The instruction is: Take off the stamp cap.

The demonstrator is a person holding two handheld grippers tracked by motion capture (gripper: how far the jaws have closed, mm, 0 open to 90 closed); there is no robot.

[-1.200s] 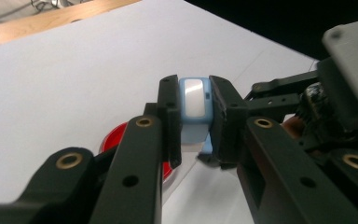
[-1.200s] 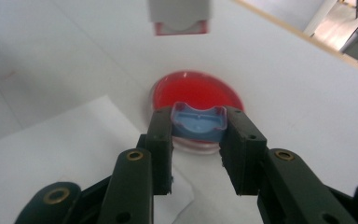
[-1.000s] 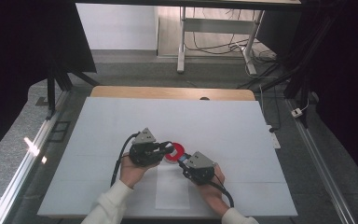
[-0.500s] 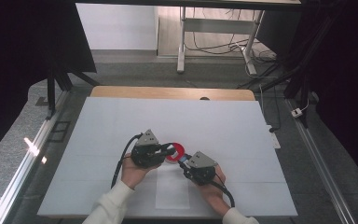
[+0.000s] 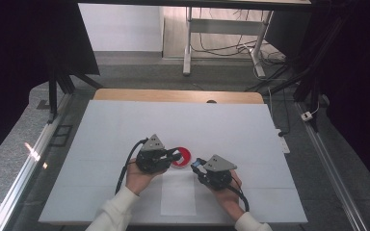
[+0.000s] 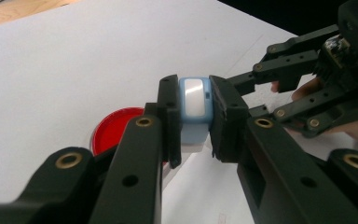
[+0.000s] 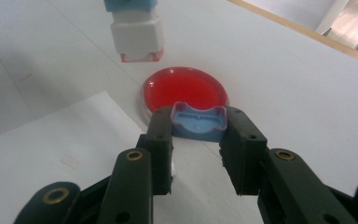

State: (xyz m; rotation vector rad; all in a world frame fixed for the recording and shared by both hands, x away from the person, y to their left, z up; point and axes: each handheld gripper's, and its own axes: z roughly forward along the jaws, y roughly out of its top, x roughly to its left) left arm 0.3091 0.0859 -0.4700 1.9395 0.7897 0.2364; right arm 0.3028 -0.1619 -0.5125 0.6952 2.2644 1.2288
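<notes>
The stamp point(image 6: 195, 109), a small block with a light-blue top and a white lower body, sits at the centre of the left gripper view, clamped between the two black jaws of the left tool point(image 6: 194, 122). In the right gripper view the same stamp point(image 7: 135, 30) hangs at the top of the frame, left of centre, its red-edged printing face pointing down and clear of the bench point(image 7: 303, 93). Its blue cap point(image 7: 199, 122) is apart from it, pinched between the jaws of the right tool point(image 7: 196, 140) at the middle of that view, hollow side up.

Just behind the cap lies a round red ink pad point(image 7: 185, 92), open on the white bench. In the high view the pad point(image 5: 181, 157) shows a little below centre, between the left tool point(image 5: 175, 155) and the right tool point(image 5: 197, 166), both of which are closed on their loads. A white sheet of paper point(image 5: 178, 193) lies flat at the lower middle of that view, near the person's hands.

Judging by this, the uncapping is done and the inking step is in hand. The next move likely calls for the left tool to carry the stamp over the red pad, keep its face level and press it straight down, then bring it to the paper, while the right tool holds the cap out of the way.
</notes>
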